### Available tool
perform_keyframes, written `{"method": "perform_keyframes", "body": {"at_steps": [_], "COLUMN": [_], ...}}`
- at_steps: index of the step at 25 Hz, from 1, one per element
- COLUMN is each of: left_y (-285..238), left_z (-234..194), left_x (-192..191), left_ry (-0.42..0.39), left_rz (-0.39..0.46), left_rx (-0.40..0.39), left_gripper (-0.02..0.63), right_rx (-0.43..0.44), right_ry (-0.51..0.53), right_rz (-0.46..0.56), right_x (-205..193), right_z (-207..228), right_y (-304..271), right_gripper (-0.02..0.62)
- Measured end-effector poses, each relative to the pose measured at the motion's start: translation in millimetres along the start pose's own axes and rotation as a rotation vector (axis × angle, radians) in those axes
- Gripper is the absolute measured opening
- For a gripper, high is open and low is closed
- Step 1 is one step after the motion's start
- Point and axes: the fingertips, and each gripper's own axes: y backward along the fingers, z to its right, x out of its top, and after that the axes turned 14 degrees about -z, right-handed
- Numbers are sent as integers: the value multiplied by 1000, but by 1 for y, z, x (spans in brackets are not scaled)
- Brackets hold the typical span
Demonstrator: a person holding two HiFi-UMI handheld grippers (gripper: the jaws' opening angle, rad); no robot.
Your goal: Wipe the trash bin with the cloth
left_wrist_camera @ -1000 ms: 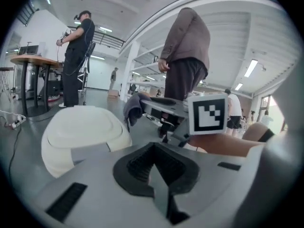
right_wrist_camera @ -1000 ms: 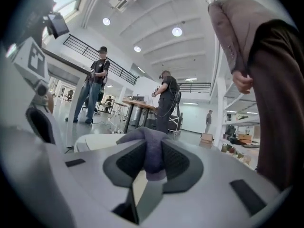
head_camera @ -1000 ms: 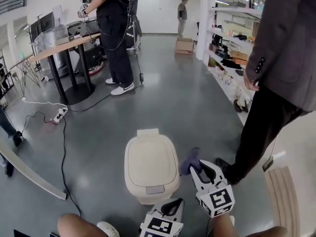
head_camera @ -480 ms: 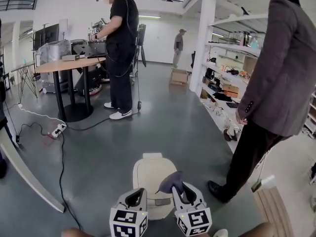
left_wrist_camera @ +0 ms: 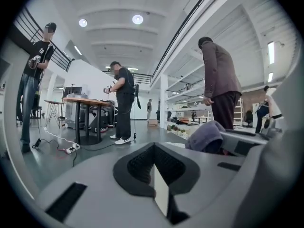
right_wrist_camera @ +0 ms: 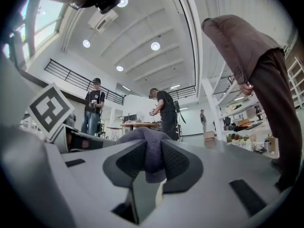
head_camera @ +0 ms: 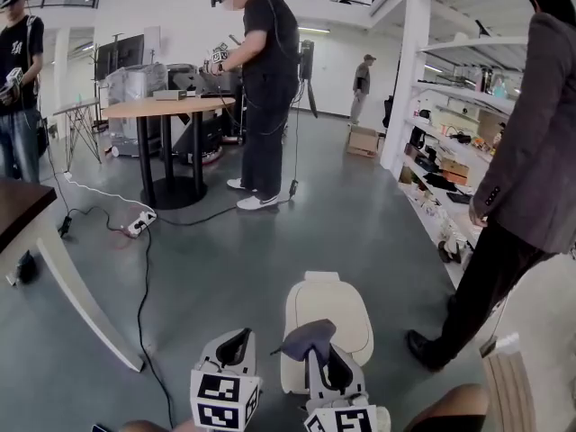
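The right tongs (head_camera: 317, 360) are clamped on the purple cloth (head_camera: 304, 338), which is bunched between their pads and held at the 7 o'clock edge of the cream trash bin (head_camera: 335, 311) on the floor (head_camera: 216, 259). The left tongs (head_camera: 238, 338) are pressed together on nothing, at the bin's 9 o'clock and apart from it.

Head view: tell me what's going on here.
A person holds two grippers above a cream plastic trash bin on the grey floor. The right gripper is clamped on a purple-grey cloth by the bin's near edge; whether it touches is unclear. The left gripper is shut, empty, beside it.
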Motion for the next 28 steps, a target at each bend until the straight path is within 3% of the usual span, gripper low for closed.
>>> {"method": "perform_keyframes", "body": {"at_steps": [5,12,18,28], "left_y": [-8,-28,-52,-57], "left_z": [-32,-51,-67,-72], "left_x": [-24,-51,-75,-114], "left_ry": [-50,53,70,151], "left_rz": [-13,-102,-169,-266], "left_rx": [61,-2,20,-30], "left_gripper": [0,0,0,0], "right_rx": [8,28,43,-21], "right_ry": [-72,-174,-262,-333], "right_rz": [-69,-164,-235,-249], "right_x": [-38,-92,-135,-153], "right_z": [-12,-35,-55,-39], "right_y": [-11,-25,-35,-63], "right_gripper": [94,94,94,94]}}
